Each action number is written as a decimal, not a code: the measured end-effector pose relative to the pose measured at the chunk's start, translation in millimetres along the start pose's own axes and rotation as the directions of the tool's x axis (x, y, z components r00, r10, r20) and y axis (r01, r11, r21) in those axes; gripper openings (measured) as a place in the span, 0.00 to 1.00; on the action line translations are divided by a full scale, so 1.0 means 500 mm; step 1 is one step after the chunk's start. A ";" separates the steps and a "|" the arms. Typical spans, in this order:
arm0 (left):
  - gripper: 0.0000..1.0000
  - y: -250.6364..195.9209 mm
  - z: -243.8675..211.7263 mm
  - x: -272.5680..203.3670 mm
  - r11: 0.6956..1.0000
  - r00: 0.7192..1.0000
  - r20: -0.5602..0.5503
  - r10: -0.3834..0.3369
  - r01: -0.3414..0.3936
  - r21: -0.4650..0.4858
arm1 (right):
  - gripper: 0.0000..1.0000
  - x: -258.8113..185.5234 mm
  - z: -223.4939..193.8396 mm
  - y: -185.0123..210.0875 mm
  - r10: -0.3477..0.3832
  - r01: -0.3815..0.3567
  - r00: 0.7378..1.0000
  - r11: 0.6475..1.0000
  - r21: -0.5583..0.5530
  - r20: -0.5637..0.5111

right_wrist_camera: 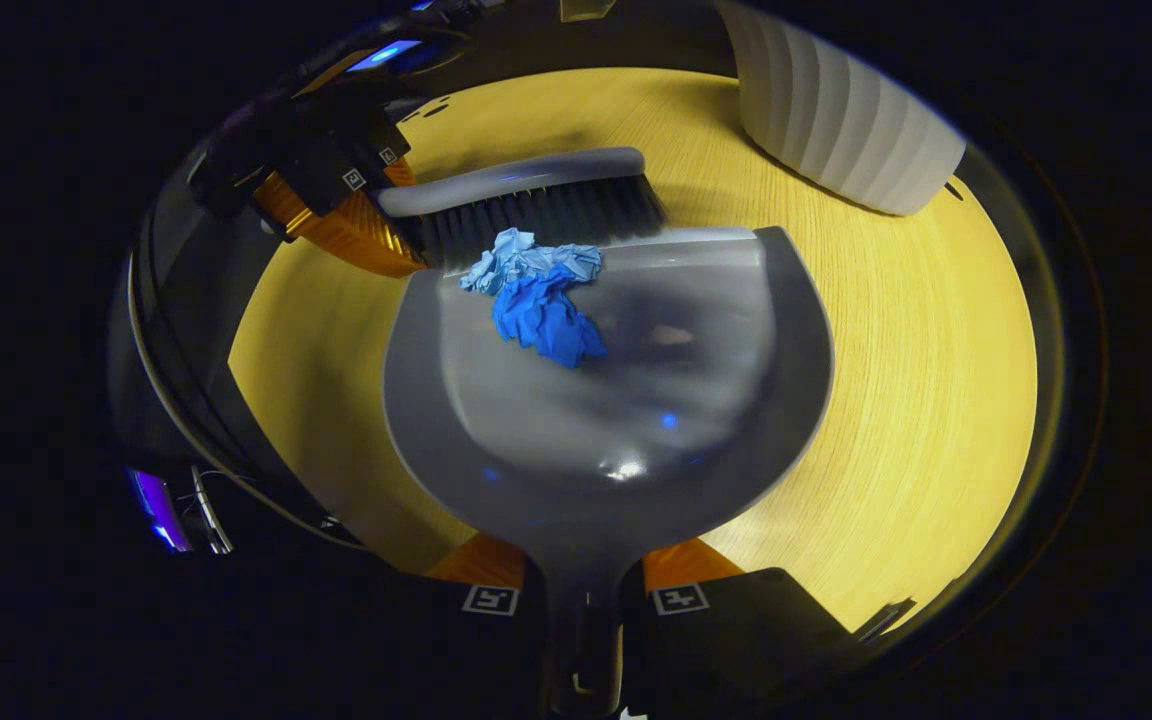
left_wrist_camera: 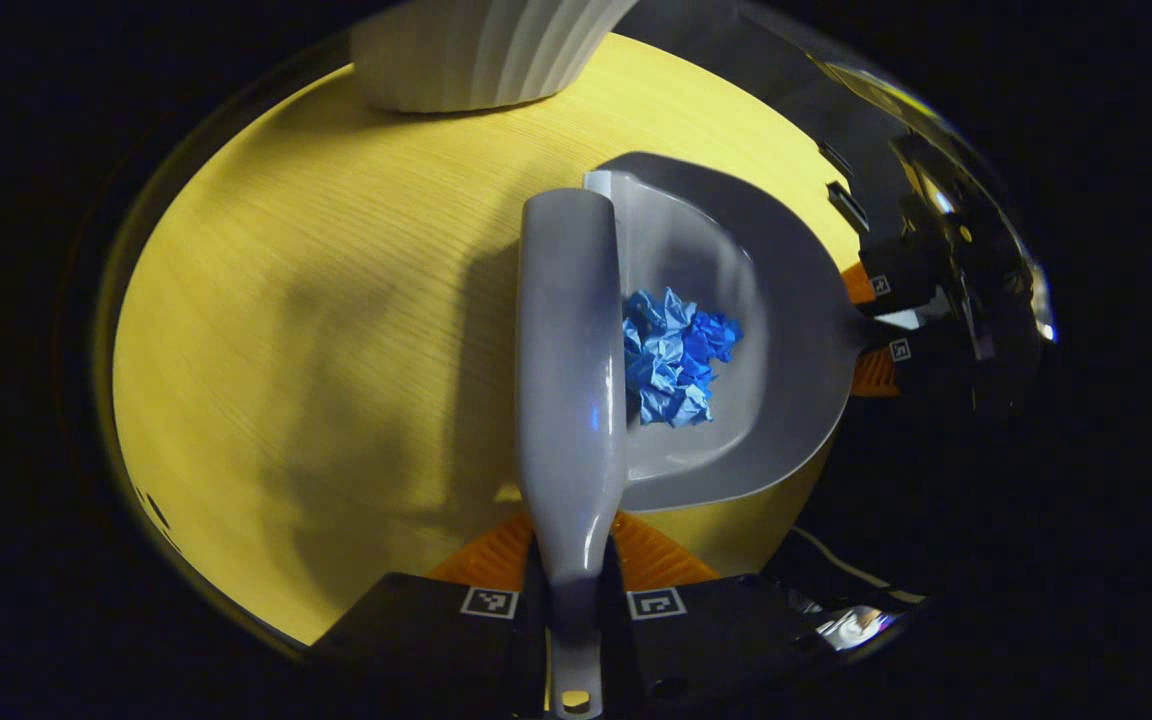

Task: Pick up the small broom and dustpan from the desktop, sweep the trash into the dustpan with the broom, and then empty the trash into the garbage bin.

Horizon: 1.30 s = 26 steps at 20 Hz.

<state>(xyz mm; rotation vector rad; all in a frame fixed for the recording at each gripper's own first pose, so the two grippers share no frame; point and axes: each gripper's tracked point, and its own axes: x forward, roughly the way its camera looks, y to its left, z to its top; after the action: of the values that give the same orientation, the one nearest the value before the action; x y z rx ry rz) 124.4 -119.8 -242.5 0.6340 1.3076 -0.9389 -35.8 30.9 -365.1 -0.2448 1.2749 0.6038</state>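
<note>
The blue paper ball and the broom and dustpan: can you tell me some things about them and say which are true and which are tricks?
1. The crumpled blue paper lies inside the grey dustpan. True.
2. The left gripper holds the dustpan. False: it is shut on the handle of the broom; the right gripper holds the dustpan's handle.
3. The broom's dark bristles are at the dustpan's front edge, right by the paper. True.
4. The paper is already in the white ribbed bin. False: the bin stands apart on the yellow wooden desktop, and the paper is in the dustpan.
5. The dustpan is red. False: it is grey.
</note>
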 end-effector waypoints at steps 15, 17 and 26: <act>0.25 0.001 -0.149 0.017 0.823 0.890 0.270 0.366 -0.175 -0.540 | 0.33 -0.005 0.005 -0.020 -0.019 0.022 0.998 0.998 -0.053 0.052; 0.25 0.008 -0.212 0.036 0.792 0.883 0.260 0.392 -0.180 -0.583 | 0.33 -0.017 0.012 -0.015 -0.049 0.052 0.998 0.996 -0.068 0.046; 0.23 0.010 -0.391 0.196 0.789 0.888 0.278 0.366 -0.138 -0.599 | 0.34 -0.013 0.009 0.000 -0.132 0.132 0.987 0.991 0.001 0.089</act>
<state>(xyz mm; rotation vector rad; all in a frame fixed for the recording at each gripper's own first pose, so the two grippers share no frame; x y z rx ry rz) 27.7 25.4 -374.7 0.1373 1.0343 -0.3753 -33.0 31.2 -357.6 -0.3006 1.1620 0.4989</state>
